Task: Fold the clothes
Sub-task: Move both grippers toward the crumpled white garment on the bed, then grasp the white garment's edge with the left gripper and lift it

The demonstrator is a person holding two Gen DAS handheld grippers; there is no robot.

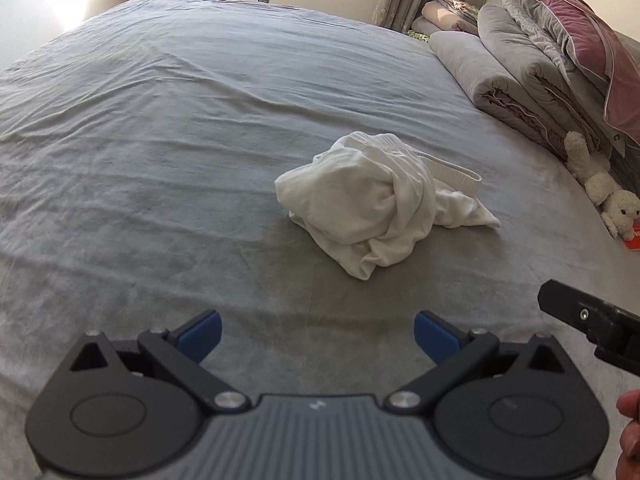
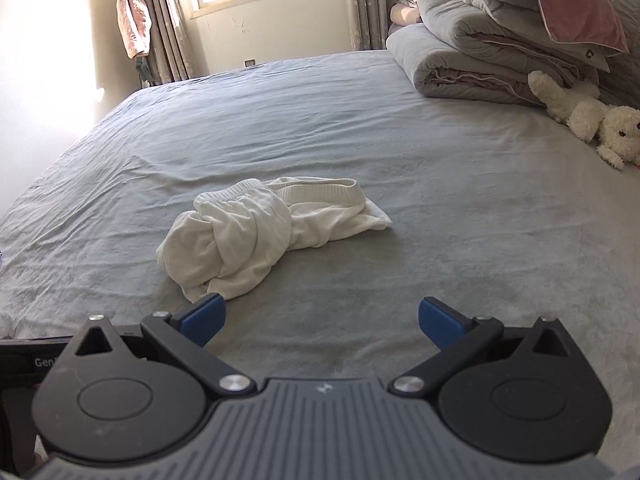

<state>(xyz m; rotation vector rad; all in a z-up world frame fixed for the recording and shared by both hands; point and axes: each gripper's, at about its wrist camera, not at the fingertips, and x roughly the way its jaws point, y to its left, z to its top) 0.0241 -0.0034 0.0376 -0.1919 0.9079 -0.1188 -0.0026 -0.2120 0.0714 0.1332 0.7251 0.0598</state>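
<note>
On the bed, largest thing first:

Bed (image 1: pixel 160 140): a wide grey sheet, lightly wrinkled, fills most of both your wrist views; it carries everything below.

Folded quilts (image 2: pixel 460 60): a grey and mauve stack at the far right edge of the bed, with a mauve pillow (image 2: pixel 560 0) on top.

White garment (image 2: pixel 256 232): your task's thing, crumpled in a heap near the middle of the bed, its ribbed elastic waistband (image 2: pixel 320 192) lying open on the far side. It sits ahead of both grippers, touched by neither. In your right view its near edge appears just behind the left blue pad; whether they touch, you cannot tell.

Plush toy (image 2: pixel 592 120): cream-coloured, lying on its side against the quilts, well apart from the garment.

Left gripper (image 1: pixel 318 338): your fingers are spread wide, blue pads (image 1: pixel 200 336) holding nothing, above bare sheet short of the garment.

Right gripper (image 2: pixel 322 326): your fingers are likewise spread wide and empty. Its black tip also shows at the right edge of your left view.

Your hand (image 1: pixel 630 432): a sliver at the lower right of the left view.
</note>
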